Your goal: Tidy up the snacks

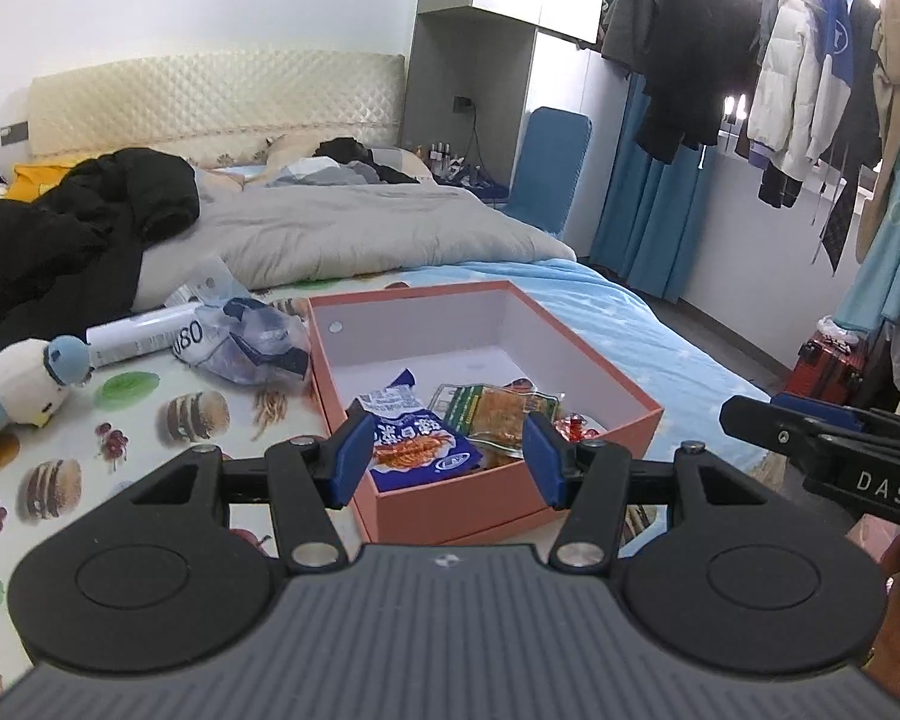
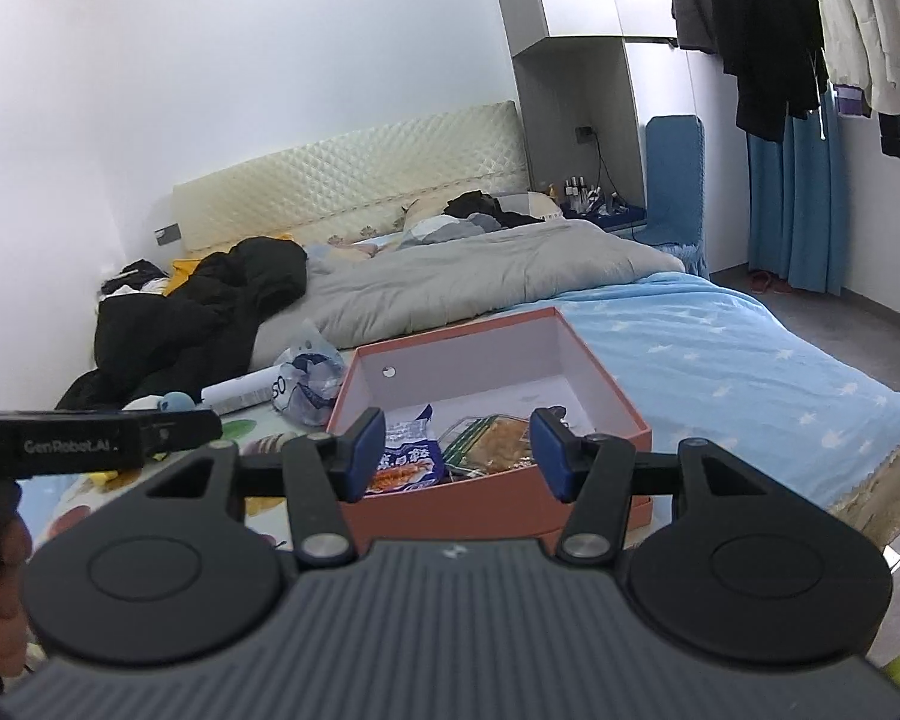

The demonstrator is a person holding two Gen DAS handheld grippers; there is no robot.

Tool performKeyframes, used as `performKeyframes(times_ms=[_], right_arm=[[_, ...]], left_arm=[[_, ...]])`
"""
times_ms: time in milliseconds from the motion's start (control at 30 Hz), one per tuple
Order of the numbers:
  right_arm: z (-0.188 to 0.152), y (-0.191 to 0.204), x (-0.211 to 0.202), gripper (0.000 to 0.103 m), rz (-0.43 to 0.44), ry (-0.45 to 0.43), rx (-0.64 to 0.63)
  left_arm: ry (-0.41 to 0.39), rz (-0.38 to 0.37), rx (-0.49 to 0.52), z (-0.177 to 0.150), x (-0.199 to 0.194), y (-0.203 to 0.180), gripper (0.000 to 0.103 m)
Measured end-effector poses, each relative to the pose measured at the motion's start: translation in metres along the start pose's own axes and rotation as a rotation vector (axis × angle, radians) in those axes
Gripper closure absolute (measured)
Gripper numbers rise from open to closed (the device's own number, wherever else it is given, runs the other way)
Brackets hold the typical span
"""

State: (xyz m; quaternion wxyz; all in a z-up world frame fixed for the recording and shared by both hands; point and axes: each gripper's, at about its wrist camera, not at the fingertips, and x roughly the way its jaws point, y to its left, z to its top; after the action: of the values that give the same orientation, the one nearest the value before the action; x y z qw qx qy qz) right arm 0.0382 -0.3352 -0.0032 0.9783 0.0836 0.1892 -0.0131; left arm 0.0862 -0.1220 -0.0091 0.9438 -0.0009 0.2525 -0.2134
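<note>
An open orange box (image 1: 510,495) (image 2: 606,402) with a white inside sits on the bed. In it lie a blue snack packet (image 1: 417,438) (image 2: 411,456), a clear packet of orange snack with green print (image 1: 498,414) (image 2: 498,438) and a small red wrapper (image 1: 573,423). My left gripper (image 1: 447,453) hovers open before the box's near corner, nothing between its blue pads. My right gripper (image 2: 459,450) is open too, empty, in front of the box's near wall. Each gripper's side shows in the other's view.
Left of the box lie a crumpled clear bag (image 1: 252,339) (image 2: 309,381), a white tube (image 1: 141,336) and a plush toy (image 1: 21,387) on a food-print sheet (image 1: 120,420). Black coat (image 1: 72,228), grey duvet (image 1: 354,228), blue chair (image 1: 549,165), hanging clothes (image 1: 750,60), red suitcase (image 1: 828,360).
</note>
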Motion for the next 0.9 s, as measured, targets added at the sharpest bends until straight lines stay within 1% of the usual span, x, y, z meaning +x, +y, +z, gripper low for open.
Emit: performKeyframes(times_ms=[267,667,833,900], right_arm=[[-0.001,0.002,-0.002,0.047,0.002,-0.001,-0.001],[0.002,0.002,-0.008,0.047,-0.002,-0.019,-0.004],[0.001,0.003,-0.011,0.047,-0.002,-0.025,-0.008],[0.002,0.004,-0.011,0.047,0.0,-0.026,-0.008]], left_arm=[[0.009,-0.011,0.001,0.006,0.005,0.0,0.042],[0.011,-0.006,-0.005,0.01,0.004,0.0,0.042],[0.005,-0.005,-0.011,0.012,-0.001,-0.001,0.04],[0.003,-0.005,-0.013,0.013,-0.003,-0.001,0.035]])
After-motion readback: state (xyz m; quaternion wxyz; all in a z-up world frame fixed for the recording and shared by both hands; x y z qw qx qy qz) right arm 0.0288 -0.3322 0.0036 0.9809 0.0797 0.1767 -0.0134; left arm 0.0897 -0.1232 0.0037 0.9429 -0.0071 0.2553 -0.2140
